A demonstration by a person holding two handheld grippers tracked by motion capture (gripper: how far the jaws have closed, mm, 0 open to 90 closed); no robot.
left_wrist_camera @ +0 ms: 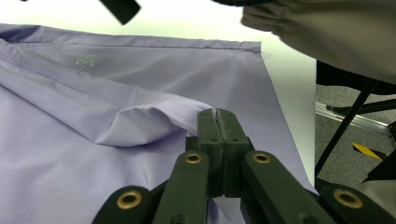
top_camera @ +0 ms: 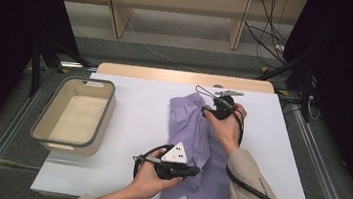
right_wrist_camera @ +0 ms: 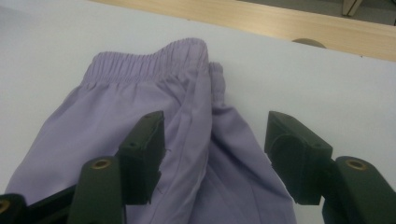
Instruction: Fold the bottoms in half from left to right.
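The purple shorts (top_camera: 199,147) lay on the white worktop (top_camera: 132,119), part-folded. The left claw (left_wrist_camera: 217,122) pinched a fold near the hem; the right claw (right_wrist_camera: 212,154) stood wide over the waistband, empty. Next, probably regrip there and fold.

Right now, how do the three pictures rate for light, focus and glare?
High view: table evenly lit, surroundings dark, shorts soft but readable. Left gripper view: the shorts' fold is sharp, tabletop behind washed out bright. Right gripper view: slightly soft, waistband clear, open right gripper blurred from closeness.
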